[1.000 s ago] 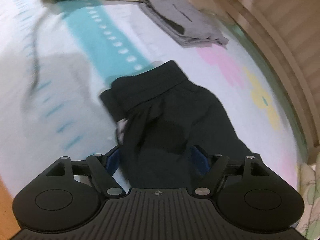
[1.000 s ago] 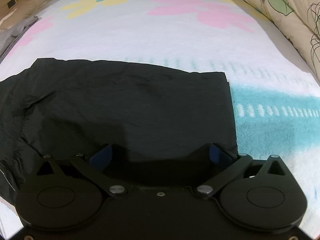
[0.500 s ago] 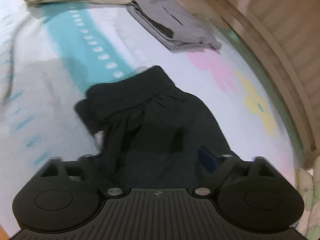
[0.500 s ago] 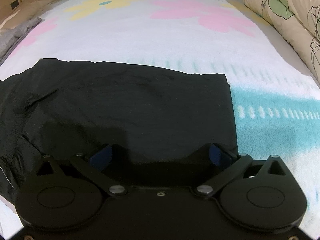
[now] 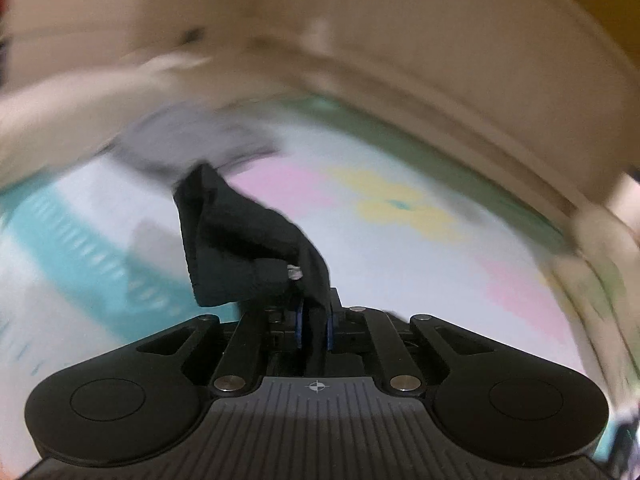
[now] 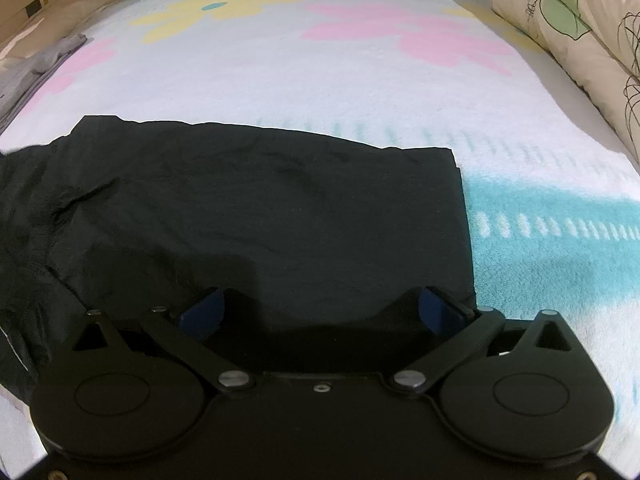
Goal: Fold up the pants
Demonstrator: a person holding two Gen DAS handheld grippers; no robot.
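Note:
The black pants (image 6: 256, 216) lie flat on the flowered blanket (image 6: 360, 80) in the right wrist view, their straight hem at the right. My right gripper (image 6: 320, 312) is open, low over the pants' near edge, one blue pad on each side. In the left wrist view my left gripper (image 5: 314, 326) is shut on a bunched part of the black pants (image 5: 240, 248), which is lifted off the blanket and hangs in a crumpled fold ahead of the fingers. The view is blurred by motion.
A folded grey garment (image 6: 36, 64) lies at the blanket's far left edge; it also shows blurred in the left wrist view (image 5: 192, 140). Patterned pillows (image 6: 580, 32) line the right side. A wooden bed frame (image 5: 440, 80) curves behind the blanket.
My left gripper has shut on the pants' waist end and lifted it, swinging the view upward. The right gripper has stayed open and in place over the pants.

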